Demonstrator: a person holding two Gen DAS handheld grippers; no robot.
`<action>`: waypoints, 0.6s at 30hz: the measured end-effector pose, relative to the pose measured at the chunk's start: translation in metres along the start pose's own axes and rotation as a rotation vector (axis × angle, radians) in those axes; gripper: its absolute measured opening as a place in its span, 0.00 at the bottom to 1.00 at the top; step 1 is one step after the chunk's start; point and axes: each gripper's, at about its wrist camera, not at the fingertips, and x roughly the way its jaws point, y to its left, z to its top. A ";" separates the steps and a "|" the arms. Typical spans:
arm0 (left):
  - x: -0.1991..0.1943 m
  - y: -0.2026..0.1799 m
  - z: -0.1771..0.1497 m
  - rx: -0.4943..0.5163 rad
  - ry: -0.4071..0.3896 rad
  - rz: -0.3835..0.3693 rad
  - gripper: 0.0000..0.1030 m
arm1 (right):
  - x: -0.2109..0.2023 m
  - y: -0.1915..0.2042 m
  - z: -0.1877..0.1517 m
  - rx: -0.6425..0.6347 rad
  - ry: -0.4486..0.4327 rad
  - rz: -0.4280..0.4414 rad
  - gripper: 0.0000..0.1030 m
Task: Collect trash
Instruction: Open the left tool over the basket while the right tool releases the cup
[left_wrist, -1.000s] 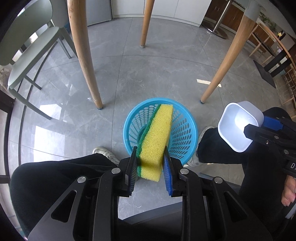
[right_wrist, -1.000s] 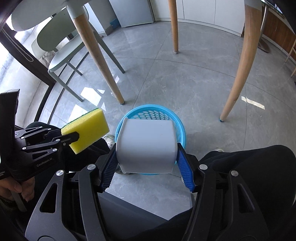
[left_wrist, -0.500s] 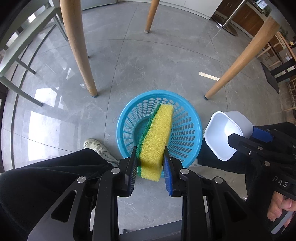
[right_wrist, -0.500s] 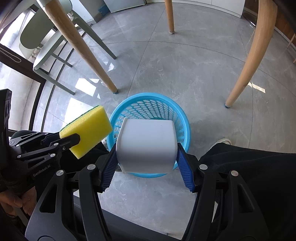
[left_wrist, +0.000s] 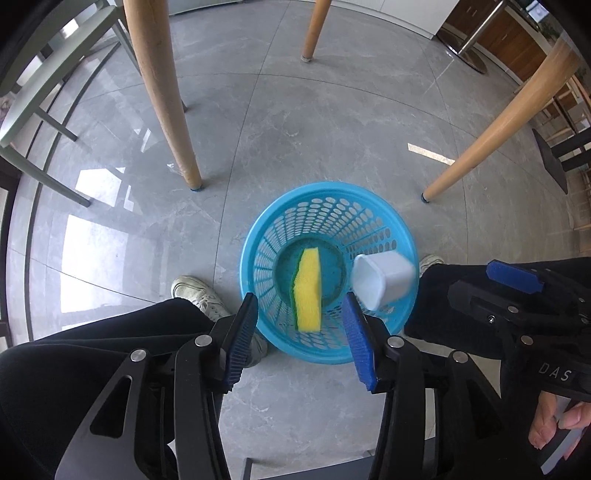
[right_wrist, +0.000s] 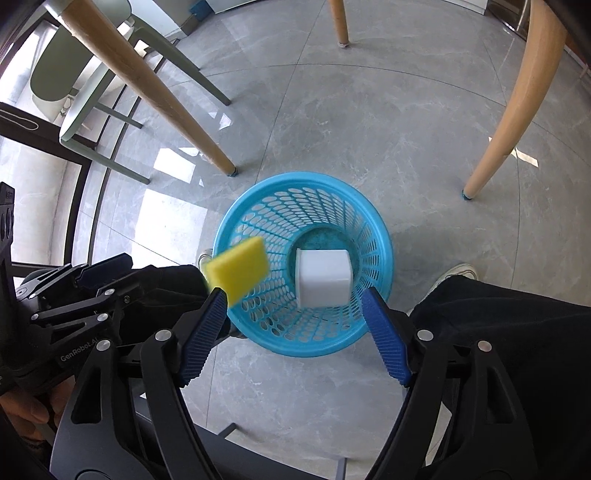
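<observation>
A round blue mesh basket (left_wrist: 328, 188) stands on the grey tiled floor between a person's feet. My left gripper (left_wrist: 300, 301) hangs over the basket, its jaws opening; a yellow-and-green sponge (left_wrist: 308, 291) is below them, free of the pads and over the basket's inside. Over the same basket (right_wrist: 303, 177), my right gripper (right_wrist: 295, 295) is also opening its jaws. A white square cup (right_wrist: 323, 277) has left its pads and is inside the rim. The sponge (right_wrist: 238, 271) looks blurred near the left rim. I cannot tell whether either item has landed.
Three slanting wooden table legs (left_wrist: 162, 92) (left_wrist: 314, 29) (left_wrist: 491, 136) stand around and behind the basket. A pale green chair (right_wrist: 92, 81) is at the far left. The person's black trouser legs and white shoes (left_wrist: 199, 295) (right_wrist: 456, 275) flank the basket.
Both grippers dropped lower over the basket and opened. The sponge left the left pads and the white cup left the right pads; both now sit lower, within the basket's outline.
</observation>
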 end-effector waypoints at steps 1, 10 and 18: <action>-0.001 0.001 0.000 -0.003 -0.001 0.002 0.46 | 0.001 0.001 0.000 -0.002 0.000 -0.002 0.70; -0.027 0.004 -0.011 -0.001 -0.053 0.019 0.47 | -0.028 -0.003 -0.012 0.015 -0.047 0.004 0.74; -0.068 0.009 -0.027 0.004 -0.148 0.035 0.49 | -0.076 -0.008 -0.035 0.026 -0.148 0.017 0.80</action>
